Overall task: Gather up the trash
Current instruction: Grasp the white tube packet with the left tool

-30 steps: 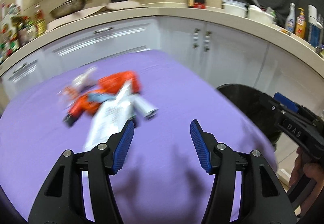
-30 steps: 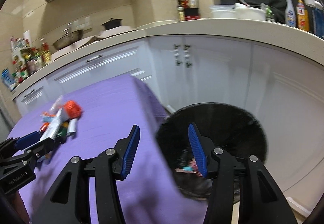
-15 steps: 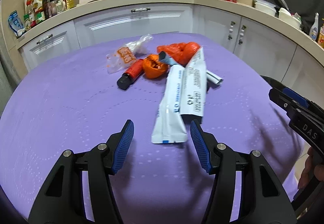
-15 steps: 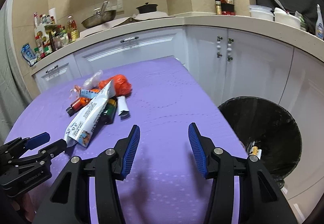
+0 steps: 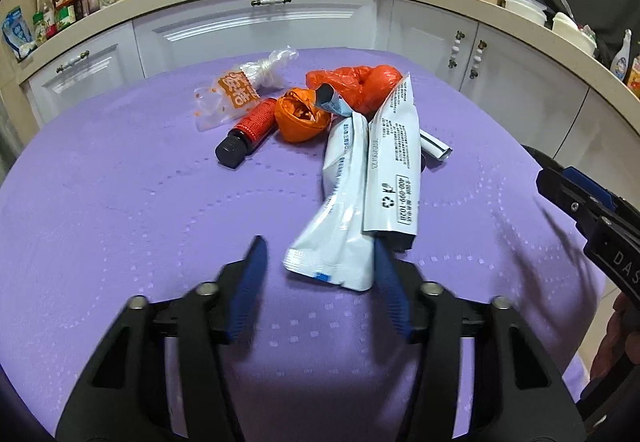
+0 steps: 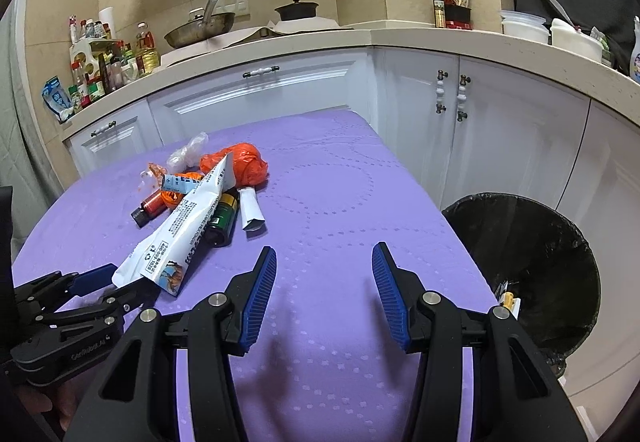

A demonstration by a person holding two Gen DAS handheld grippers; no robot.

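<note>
1. Since a second ago the left gripper (image 5: 320, 282) has swung from the bin (image 6: 532, 254) side to the trash pile; its jaws are closing around the white pouch (image 5: 340, 226), not yet pinching; pickup looks imminent.
2. The right gripper (image 6: 324, 290) hovers half-open, empty.
3. The pouch is glossy and crumpled; it lies at twelve o'clock of the left jaws on the purple table (image 5: 120, 202), the bin at three o'clock.
</note>
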